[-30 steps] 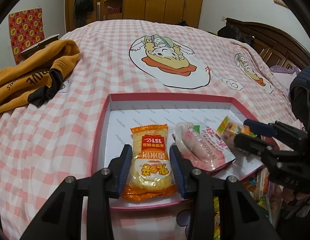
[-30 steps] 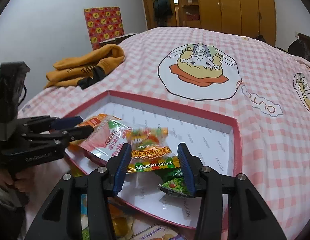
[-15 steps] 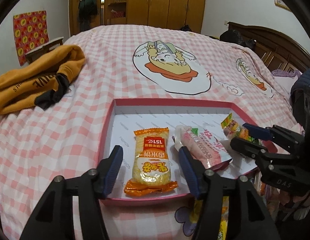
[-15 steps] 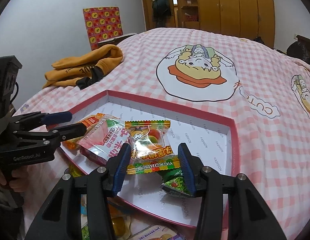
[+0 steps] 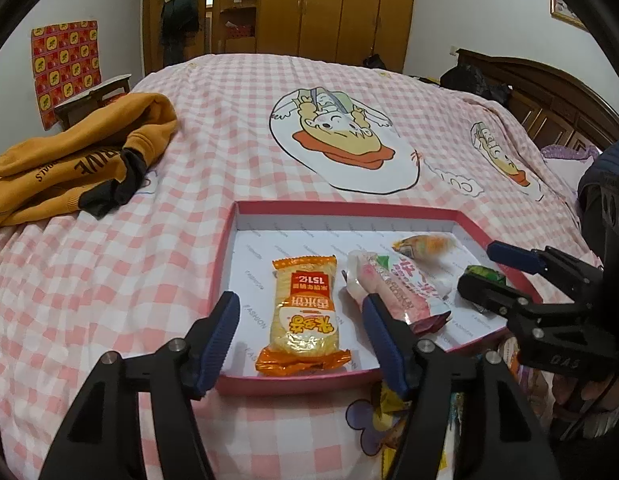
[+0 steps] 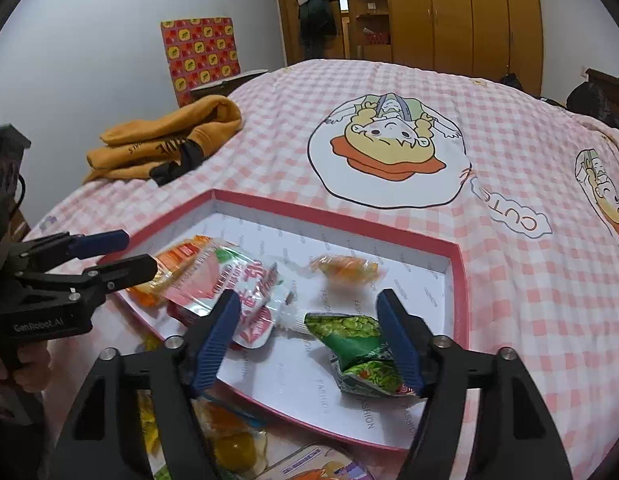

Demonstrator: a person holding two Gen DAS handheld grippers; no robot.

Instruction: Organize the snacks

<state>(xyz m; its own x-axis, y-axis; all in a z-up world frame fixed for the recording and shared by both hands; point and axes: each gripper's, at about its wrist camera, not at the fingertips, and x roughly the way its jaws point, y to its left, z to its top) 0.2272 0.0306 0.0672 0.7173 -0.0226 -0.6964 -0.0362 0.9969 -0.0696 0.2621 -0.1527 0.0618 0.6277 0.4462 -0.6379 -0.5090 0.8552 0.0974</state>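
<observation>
A shallow red-rimmed box [image 5: 349, 208] [image 6: 461, 280] lies on the pink checked bed. In it, left to right, are an orange rice-cracker packet [image 5: 303, 312] [image 6: 177, 268], a pink-and-white pouch [image 5: 393, 288] [image 6: 237, 292], a blurred gummy candy [image 5: 425, 245] [image 6: 343, 268] farther back, and a green packet [image 5: 483, 274] [image 6: 357, 344]. My left gripper [image 5: 299, 320] [image 6: 139, 254] is open, fingers either side of the orange packet's near end, not touching it. My right gripper [image 6: 307, 320] [image 5: 479, 268] is open over the green packet and the pouch's spout, holding nothing.
More loose snacks [image 6: 229, 440] [image 5: 389, 412] lie on the bed just in front of the box's near rim. An orange hoodie [image 5: 81, 164] [image 6: 169, 140] is heaped at the left. A wooden headboard [image 5: 549, 92] runs along the right; wardrobes [image 5: 341, 8] stand behind.
Both grippers opened and drew back. The left let go of the orange packet. The right let go of the gummy candy, which now lies deeper in the box.
</observation>
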